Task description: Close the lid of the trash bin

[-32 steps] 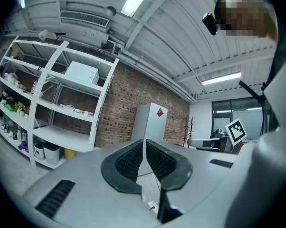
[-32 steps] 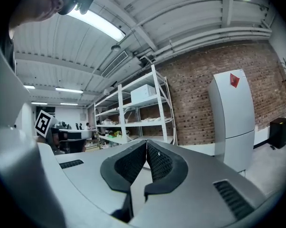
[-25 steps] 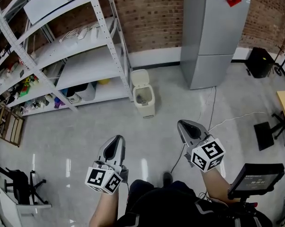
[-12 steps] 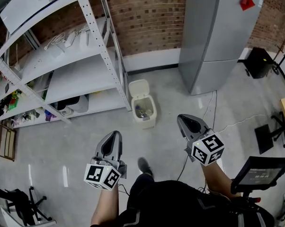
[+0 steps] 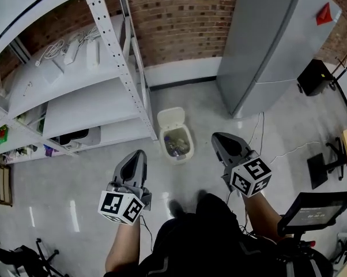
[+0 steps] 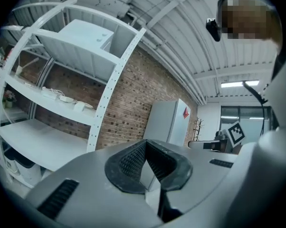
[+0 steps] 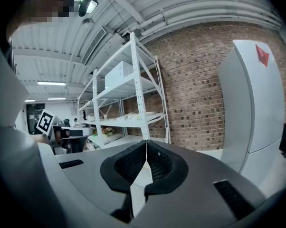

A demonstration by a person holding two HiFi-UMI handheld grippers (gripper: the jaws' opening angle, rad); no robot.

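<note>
A small cream trash bin (image 5: 176, 143) stands on the floor by the shelf post, its lid (image 5: 170, 118) tipped back open and rubbish visible inside. My left gripper (image 5: 138, 158) hangs below and left of the bin, jaws shut and empty. To the bin's right, my right gripper (image 5: 219, 141) is also shut with nothing held. Both gripper views look up at the shelves and brick wall; the bin is out of their sight. In the left gripper view the left gripper (image 6: 145, 152) has its tips pressed together, and the right gripper (image 7: 146, 155) shows the same in its own view.
White metal shelving (image 5: 98, 68) rises at the left, a grey fridge (image 5: 271, 45) at the right, a brick wall (image 5: 179, 16) behind. A cable (image 5: 260, 149) runs over the floor. A monitor (image 5: 312, 212) sits at the lower right.
The view has closed in on the bin, which now lies between and just ahead of both grippers. Both grippers stay shut.
</note>
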